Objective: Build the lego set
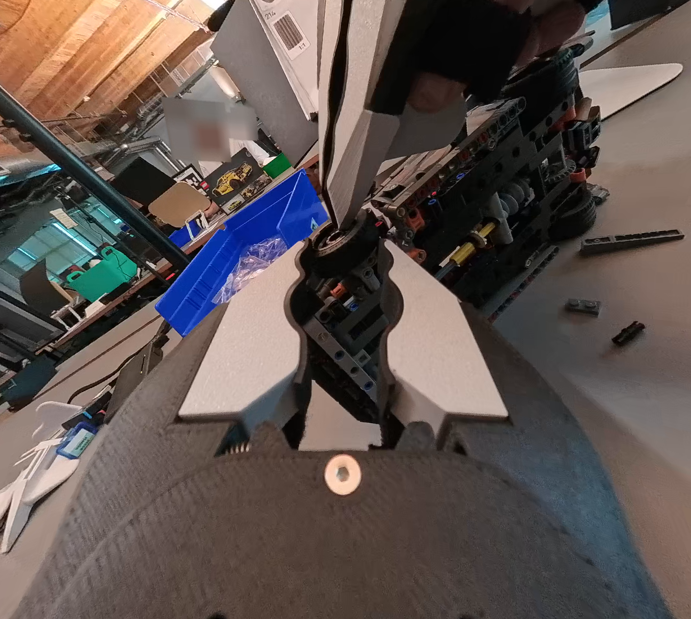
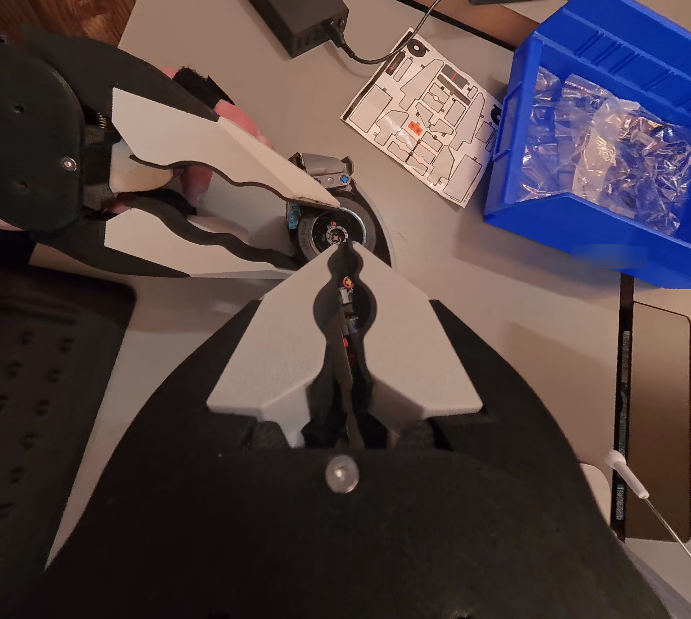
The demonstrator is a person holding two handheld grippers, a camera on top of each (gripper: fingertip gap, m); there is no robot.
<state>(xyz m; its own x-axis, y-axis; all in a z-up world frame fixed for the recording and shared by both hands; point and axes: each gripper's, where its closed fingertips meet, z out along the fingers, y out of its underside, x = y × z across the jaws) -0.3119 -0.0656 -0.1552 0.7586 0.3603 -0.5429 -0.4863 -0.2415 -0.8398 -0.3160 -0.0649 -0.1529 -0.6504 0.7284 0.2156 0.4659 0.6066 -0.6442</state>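
Closest to us in the left wrist view, our left gripper (image 1: 346, 257) has its two fingers around the lego car (image 1: 497, 212). They squeeze the grey frame just under a small black wheel (image 1: 342, 244). Our right gripper (image 1: 338, 216) comes down from above, and its tips, pressed together, touch the top of that wheel.

In the right wrist view, our right gripper (image 2: 343, 246) has its fingers pushed together, and the tips sit right at the middle of the wheel (image 2: 336, 232). The left gripper (image 2: 318, 231) comes in from the side there, one finger on each side of the wheel.

Farther off on the grey table (image 2: 430, 264) lies a white sticker sheet (image 2: 422, 115). Beside it stands a blue bin (image 2: 583, 227) with crinkly clear plastic bags (image 2: 605, 160) inside.
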